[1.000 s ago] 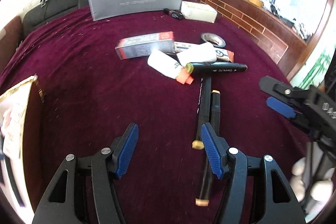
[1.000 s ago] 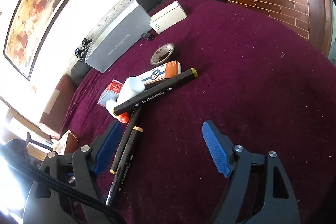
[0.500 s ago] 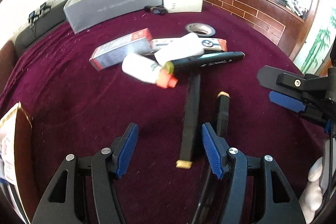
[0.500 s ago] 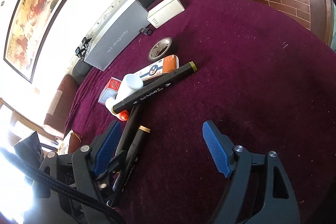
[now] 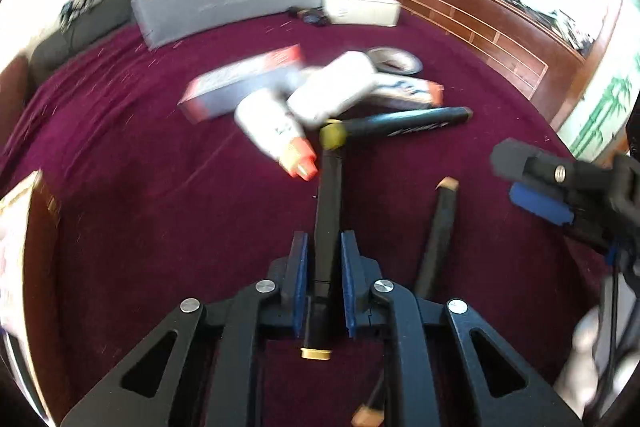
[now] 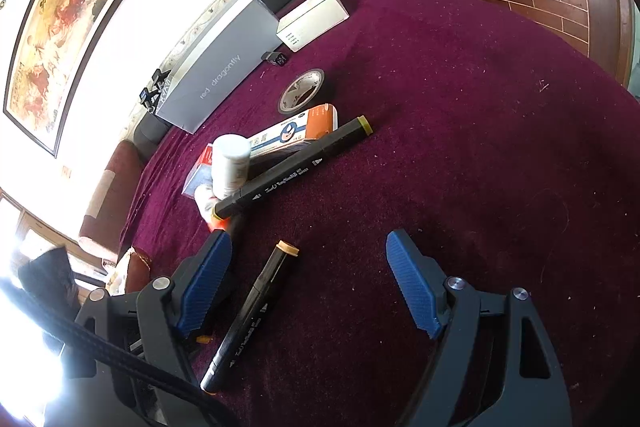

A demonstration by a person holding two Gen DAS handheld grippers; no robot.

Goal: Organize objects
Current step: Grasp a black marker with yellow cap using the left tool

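Observation:
My left gripper [image 5: 323, 247] is shut on a black marker [image 5: 329, 211] with tan end caps, which points away from me on the maroon cloth. A second black marker [image 5: 438, 227] lies just right of it, and it also shows in the right wrist view [image 6: 256, 307], between my right gripper's fingers. A third marker with yellow caps [image 5: 404, 125] lies crosswise beyond them [image 6: 292, 171]. My right gripper [image 6: 308, 287] is open and empty above the cloth.
Two white bottles [image 5: 276, 131], one orange-capped, a red-and-grey carton [image 5: 240, 79], an orange-and-white carton [image 6: 296, 133] and a tape roll [image 6: 306, 91] lie in a heap. A long grey box [image 6: 208, 71] and a white box [image 6: 312, 19] stand behind. A wooden rail [image 5: 480, 15] borders the right.
My left gripper moved forward and closed on the black marker, which lay between its open fingers before. The right gripper stayed open and shifted slightly over the second marker.

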